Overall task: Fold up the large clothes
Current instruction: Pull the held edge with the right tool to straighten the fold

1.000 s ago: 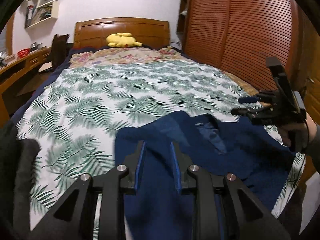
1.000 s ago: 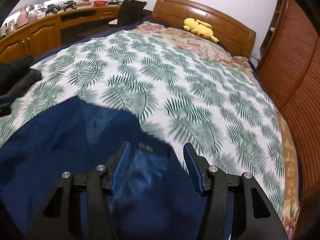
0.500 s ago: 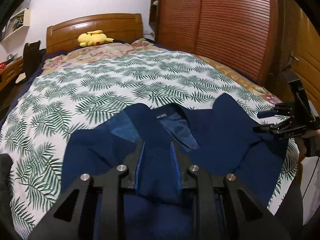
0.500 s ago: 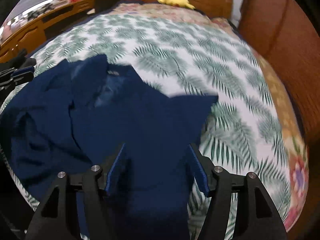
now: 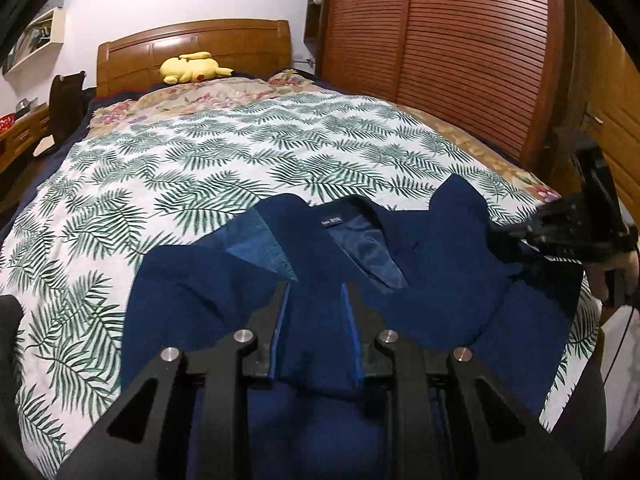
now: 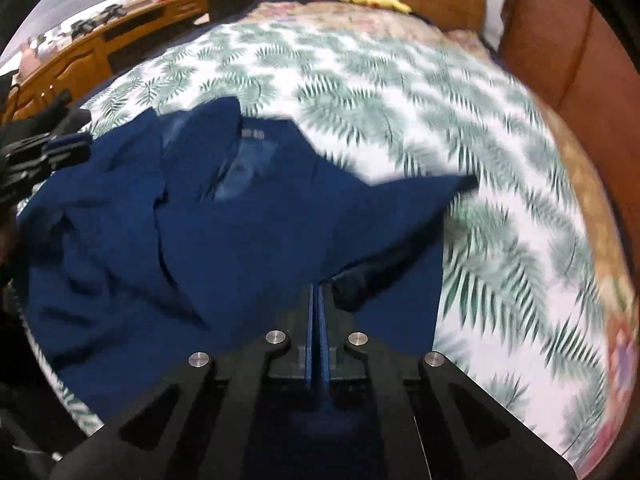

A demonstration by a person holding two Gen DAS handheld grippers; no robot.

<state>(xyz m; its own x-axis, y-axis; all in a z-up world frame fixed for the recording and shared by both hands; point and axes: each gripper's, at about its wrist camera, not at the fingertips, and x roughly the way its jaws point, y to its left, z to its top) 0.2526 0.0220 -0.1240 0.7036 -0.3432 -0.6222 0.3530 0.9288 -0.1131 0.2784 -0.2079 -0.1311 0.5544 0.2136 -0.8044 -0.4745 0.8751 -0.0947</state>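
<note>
A large navy blue jacket (image 5: 440,272) lies face up across the near end of the bed, collar and label toward the headboard; it also shows in the right wrist view (image 6: 208,216). My left gripper (image 5: 316,300) is open, its fingers either side of a fold of the jacket's front. My right gripper (image 6: 318,292) is shut on the jacket's right-hand part, which rises into its closed fingers. The right gripper also shows at the right edge of the left wrist view (image 5: 576,232). The left gripper shows at the left edge of the right wrist view (image 6: 44,152).
The bed has a white cover with green fern leaves (image 5: 224,160). A yellow plush toy (image 5: 192,68) lies by the wooden headboard (image 5: 200,40). A slatted wooden wardrobe (image 5: 460,40) stands to the right, a wooden desk (image 6: 100,40) to the left.
My right gripper has closed on the jacket's right side; it was open before. The jacket has been spread wider across the bed end. The left gripper has stayed open.
</note>
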